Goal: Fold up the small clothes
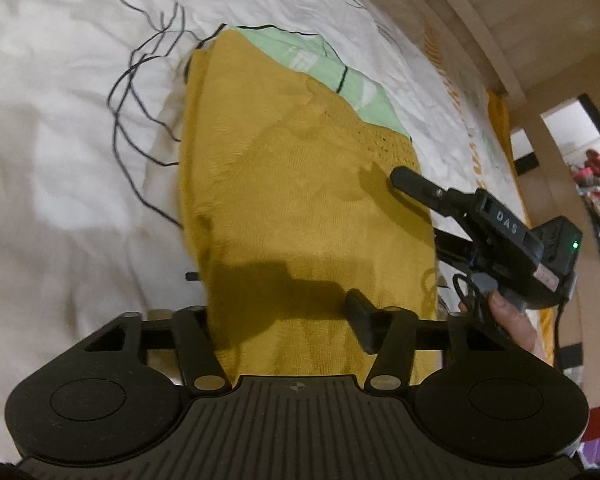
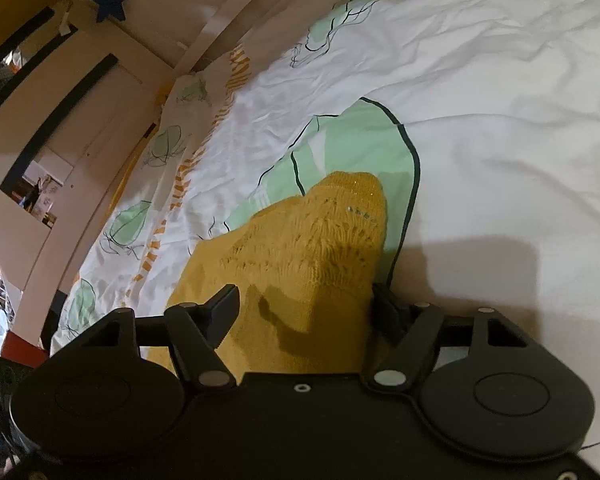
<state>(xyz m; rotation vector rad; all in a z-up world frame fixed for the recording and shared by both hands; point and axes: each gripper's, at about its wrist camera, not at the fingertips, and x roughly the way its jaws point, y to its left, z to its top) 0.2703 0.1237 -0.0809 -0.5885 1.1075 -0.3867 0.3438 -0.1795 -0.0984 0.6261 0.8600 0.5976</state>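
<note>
- Left gripper [image 1: 278,292]: its jaws are spread wide over the near end of the knit [image 1: 300,208]. One finger shows at 5 o'clock on the cloth; the other is all but hidden past the knit's left edge. It grasps nothing. I judge it is set to straddle and pin that end, or to take its edge.
- Right gripper [image 2: 306,304]: also released, with one finger on either side of a raised hump of the same knit [image 2: 320,248] in its own view. The cloth lies between the jaws without being pinched, which looks like the approach to a grasp for the next fold.
- In the left view the right gripper [image 1: 404,178] comes in from 3 o'clock, its one visible finger low over the knit's right side. Whether it touches, I cannot tell.
- The knit is mustard and lies flat on the bedsheet [image 1: 60,120], partly folded, it seems, with a lacy edge toward 1 o'clock over a green patch [image 1: 340,76] of the print.
- Count: two grippers, both open, and one knit, with no other garment in view on the one sheet.
- A hand [image 1: 512,320] holds the right gripper at 4 o'clock.
</note>
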